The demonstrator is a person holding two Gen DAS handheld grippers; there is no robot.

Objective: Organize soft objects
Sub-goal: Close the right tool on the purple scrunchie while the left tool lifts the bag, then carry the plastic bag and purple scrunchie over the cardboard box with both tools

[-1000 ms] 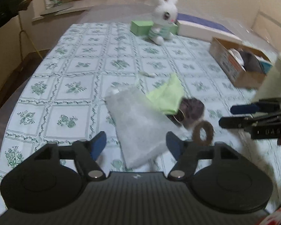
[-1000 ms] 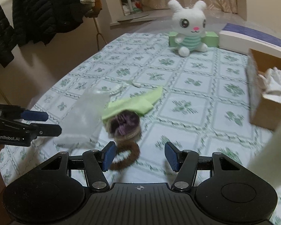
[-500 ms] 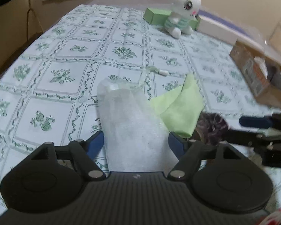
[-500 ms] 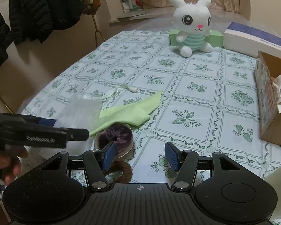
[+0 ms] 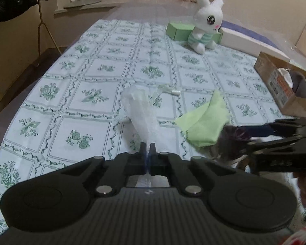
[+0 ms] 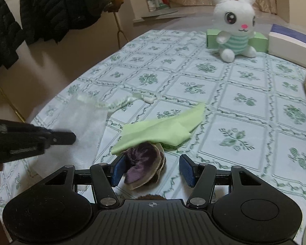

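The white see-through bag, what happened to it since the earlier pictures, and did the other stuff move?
The left gripper moved in and shut its jaws on the white see-through mesh bag, bunching it up. The right gripper slid forward, jaws open, around the purple fuzzy scrunchie. The light green cloth, white plush bunny and brown cardboard box stayed put.

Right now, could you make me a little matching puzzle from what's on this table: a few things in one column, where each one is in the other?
Things:
1. white mesh bag
2. plush rabbit
3. purple scrunchie
4. green cloth

Places:
A. sitting against the green box
B. between the open right gripper pads
C. pinched in the shut left gripper
D. draped over the scrunchie's far edge

Pairs: 1-C, 2-A, 3-B, 4-D
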